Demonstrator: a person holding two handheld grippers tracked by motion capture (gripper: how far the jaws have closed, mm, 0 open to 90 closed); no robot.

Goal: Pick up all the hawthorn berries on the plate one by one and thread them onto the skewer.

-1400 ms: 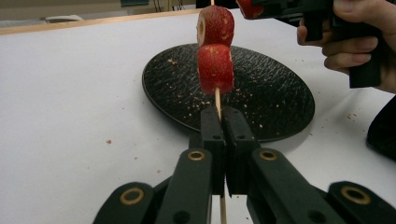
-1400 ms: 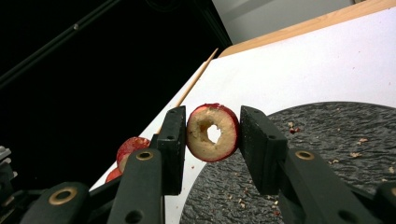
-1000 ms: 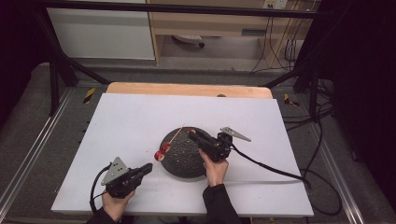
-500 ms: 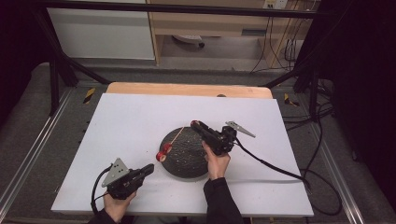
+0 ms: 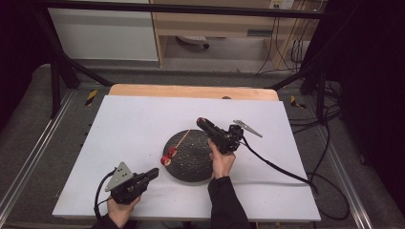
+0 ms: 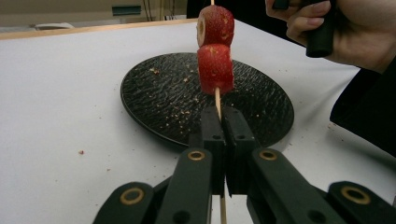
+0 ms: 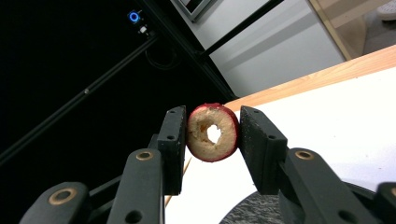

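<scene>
On the near-left side of the black plate (image 5: 191, 155), pretty much hugging its rim: left gripper (image 5: 152, 172), fingers (image 6: 212, 140) clenched tight on the bare lower end of a thin wooden skewer (image 5: 181, 140). Seen from the left gripper view, skewer (image 6: 217, 100) running straight up out of those fingers, with two red fruit pieces (image 6: 215, 51) threaded on it, stacked one right above the other and hanging over the plate (image 6: 159, 102). Looks like strawberry or something similar, can't say for sure. Loads of little crumbs scattered on the plate, plus a few red specks on the white surface (image 6: 60, 93) just left of it. From the high view, same two fruit pieces (image 5: 167, 156) sitting right at the plate's left edge, stick slanting up and away across the plate toward its far side. Over the far-right part of the plate, lifted off it: right gripper (image 5: 201, 122), held in a hand (image 5: 222, 161) coming in from the plate's near side, cable trailing off to the right. In the right gripper view, fingers (image 7: 173, 149) grasping a round fruit slice (image 7: 212, 133) from both sides, red skin around the edge, pale flesh, hole punched clean through the middle. Slice held up in the air, plate edge (image 7: 254, 210) peeking in below it.
</scene>
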